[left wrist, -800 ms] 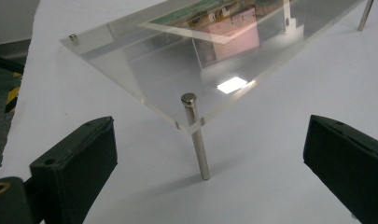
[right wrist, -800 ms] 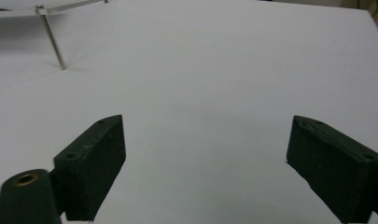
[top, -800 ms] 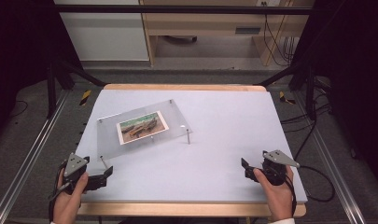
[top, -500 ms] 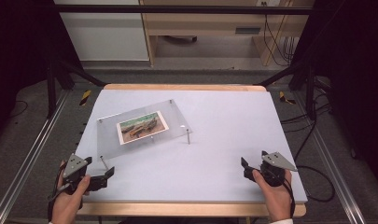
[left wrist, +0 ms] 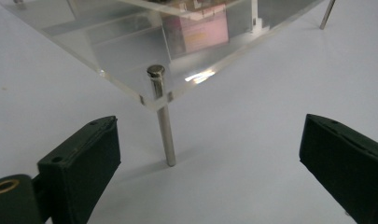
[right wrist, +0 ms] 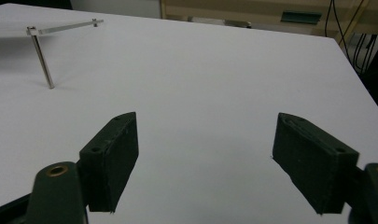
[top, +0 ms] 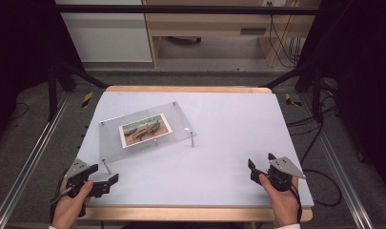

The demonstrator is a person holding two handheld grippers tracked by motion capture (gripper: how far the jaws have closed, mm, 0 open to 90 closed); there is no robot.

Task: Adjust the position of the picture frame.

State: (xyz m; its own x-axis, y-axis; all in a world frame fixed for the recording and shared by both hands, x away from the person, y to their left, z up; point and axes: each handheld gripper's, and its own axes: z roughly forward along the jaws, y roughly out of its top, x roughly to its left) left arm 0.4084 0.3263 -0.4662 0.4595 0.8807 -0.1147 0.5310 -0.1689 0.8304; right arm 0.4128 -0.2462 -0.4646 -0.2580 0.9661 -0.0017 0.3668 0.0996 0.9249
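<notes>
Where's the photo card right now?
High view: the photo card lies on the clear raised plate, table's left half, ahead of the left tool.

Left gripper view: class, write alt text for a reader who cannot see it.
A clear acrylic plate stands on thin metal legs, its near corner leg centred ahead of the left gripper. The open black fingers flank the leg without touching it, above a white table.

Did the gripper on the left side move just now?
Yes. The left gripper slid a little toward the clear stand's near metal leg, away from the table's left edge.
</notes>
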